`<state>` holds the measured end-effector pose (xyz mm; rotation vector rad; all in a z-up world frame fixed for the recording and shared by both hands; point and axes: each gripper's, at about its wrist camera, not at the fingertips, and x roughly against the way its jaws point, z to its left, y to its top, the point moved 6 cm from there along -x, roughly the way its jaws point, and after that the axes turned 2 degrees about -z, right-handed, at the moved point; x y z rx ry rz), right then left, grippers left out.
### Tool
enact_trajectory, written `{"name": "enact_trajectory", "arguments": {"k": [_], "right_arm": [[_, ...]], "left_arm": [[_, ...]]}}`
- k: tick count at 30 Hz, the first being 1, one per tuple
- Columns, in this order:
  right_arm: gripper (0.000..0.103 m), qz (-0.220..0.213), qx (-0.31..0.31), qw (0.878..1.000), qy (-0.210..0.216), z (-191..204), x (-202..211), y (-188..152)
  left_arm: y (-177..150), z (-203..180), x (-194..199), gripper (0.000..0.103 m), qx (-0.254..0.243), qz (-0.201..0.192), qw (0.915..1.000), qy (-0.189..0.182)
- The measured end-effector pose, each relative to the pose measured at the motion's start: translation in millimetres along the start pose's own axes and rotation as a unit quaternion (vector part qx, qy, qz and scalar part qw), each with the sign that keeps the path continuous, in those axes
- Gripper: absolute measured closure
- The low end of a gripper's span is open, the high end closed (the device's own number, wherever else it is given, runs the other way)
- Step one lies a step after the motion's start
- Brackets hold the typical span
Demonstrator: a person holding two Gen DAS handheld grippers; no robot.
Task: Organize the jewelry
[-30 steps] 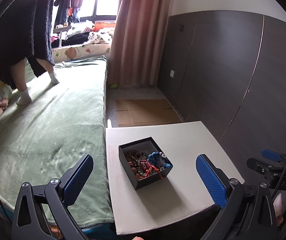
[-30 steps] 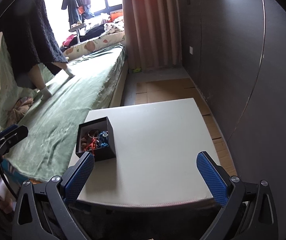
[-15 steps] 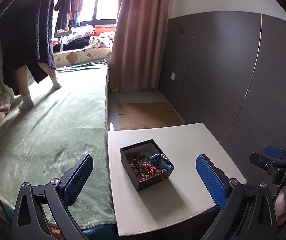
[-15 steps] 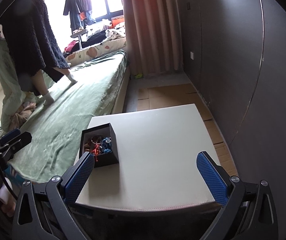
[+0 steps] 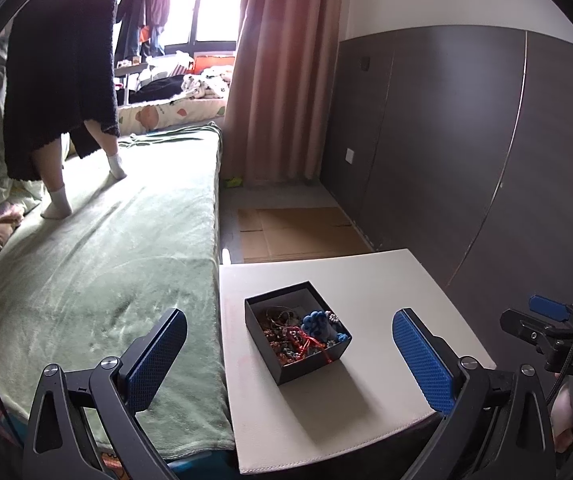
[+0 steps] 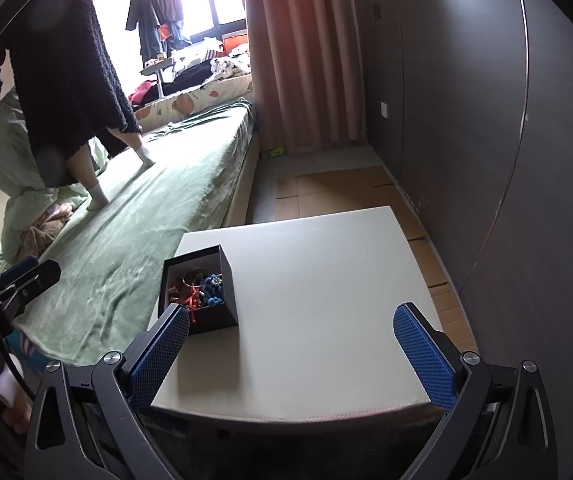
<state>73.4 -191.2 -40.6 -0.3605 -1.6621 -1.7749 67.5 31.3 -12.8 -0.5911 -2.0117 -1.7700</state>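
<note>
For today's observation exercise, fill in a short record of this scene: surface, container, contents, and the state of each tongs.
surface: white table beside a green-covered bed
container: open black box, no lid in view
contents: tangled jewelry, red and blue pieces among it
left tongs: open, empty, short of the box
right tongs: open, empty, box near its left finger
background: person standing on the bed

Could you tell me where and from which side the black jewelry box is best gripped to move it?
Grip the black jewelry box by one thin upright wall, probably the bare right one, coming from above with one jaw inside and one outside. It is open-topped, and the tangled jewelry fills its near half. Both the left gripper and the right gripper are open.
</note>
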Motion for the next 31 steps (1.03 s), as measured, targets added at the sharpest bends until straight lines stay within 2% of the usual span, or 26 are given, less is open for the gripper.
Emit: {"name": "enact_trajectory", "arguments": {"k": [18,22,31], "right_arm": [[0.000,0.003,0.000,1.000,-0.001,0.1,-2.1,-1.1],[0.000,0.003,0.000,1.000,-0.002,0.8,-3.0,-1.7],[0.000,0.005,-0.002,1.000,-0.005,-1.2,-6.1,-1.6]], "left_arm": [[2.6,-4.3,5.2,0.001,-0.014,-0.012,0.9998,0.007],[3.1,-6.1,5.3,0.001,-0.027,-0.014,0.9993,0.022],[2.6,-8.6,5.9,0.001,-0.037,-0.015,0.9990,0.019]]}}
